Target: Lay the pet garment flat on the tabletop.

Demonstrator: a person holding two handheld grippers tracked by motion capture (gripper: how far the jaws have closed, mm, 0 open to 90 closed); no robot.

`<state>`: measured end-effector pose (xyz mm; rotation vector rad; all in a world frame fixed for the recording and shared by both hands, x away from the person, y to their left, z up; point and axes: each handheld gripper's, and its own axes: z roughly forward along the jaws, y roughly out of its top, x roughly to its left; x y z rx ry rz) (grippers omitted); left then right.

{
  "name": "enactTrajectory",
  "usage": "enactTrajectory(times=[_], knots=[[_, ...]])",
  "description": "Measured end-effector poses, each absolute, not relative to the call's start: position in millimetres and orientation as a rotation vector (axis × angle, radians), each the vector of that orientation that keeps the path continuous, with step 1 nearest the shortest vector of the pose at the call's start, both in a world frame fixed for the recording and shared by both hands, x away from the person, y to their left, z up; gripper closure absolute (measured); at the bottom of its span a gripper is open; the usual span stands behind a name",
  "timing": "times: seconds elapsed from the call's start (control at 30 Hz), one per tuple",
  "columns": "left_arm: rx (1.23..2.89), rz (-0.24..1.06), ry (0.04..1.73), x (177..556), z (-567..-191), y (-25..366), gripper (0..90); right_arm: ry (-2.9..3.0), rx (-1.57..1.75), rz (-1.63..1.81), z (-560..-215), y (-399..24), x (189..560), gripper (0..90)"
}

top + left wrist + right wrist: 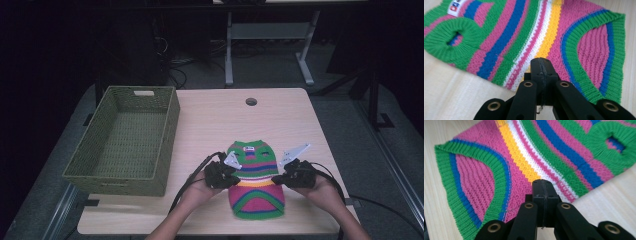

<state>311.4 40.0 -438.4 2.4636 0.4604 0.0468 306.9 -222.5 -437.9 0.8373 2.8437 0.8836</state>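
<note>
Striped knit sweater (pixel 256 181) lies flat on the worktop (pixel 210 120), right of the green basket (pixel 125 142). Left tongs (pixel 235 177) and right tongs (pixel 276 180) each pressed together, pinching its side edges. Step: grip taken. Next, likely: lift evenly or fold, then toward the basket.

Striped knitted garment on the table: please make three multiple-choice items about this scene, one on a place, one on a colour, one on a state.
1. Where does the basket stand?
A. left of the striped knitted garment
B. right of it
C. on top of it

2. What colour is the basket?
A. red
B. green
C. white

3. How do the jaws of the left gripper and the right gripper stand?
A. both wide open
B. one open, one shut
C. both shut

Answers: 1 A, the high view shows it at the table's left side, apart from the garment. 2 B, its woven walls are green. 3 C, in each gripper view the two jaws meet at the garment's edge.
</note>
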Motion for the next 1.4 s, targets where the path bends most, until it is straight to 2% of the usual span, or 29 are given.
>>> enactTrajectory(times=[0.6, 1.4], knots=[[2.525, 0.057, 0.479, 316, -450, 46, 90.0, 2.868, 0.797, 0.811, -450, -207, 307, 90.0], [2.451, 0.060, 0.627, 337, -453, 71, 90.0, 2.834, 0.848, 0.859, -452, -186, 328, 89.9]])
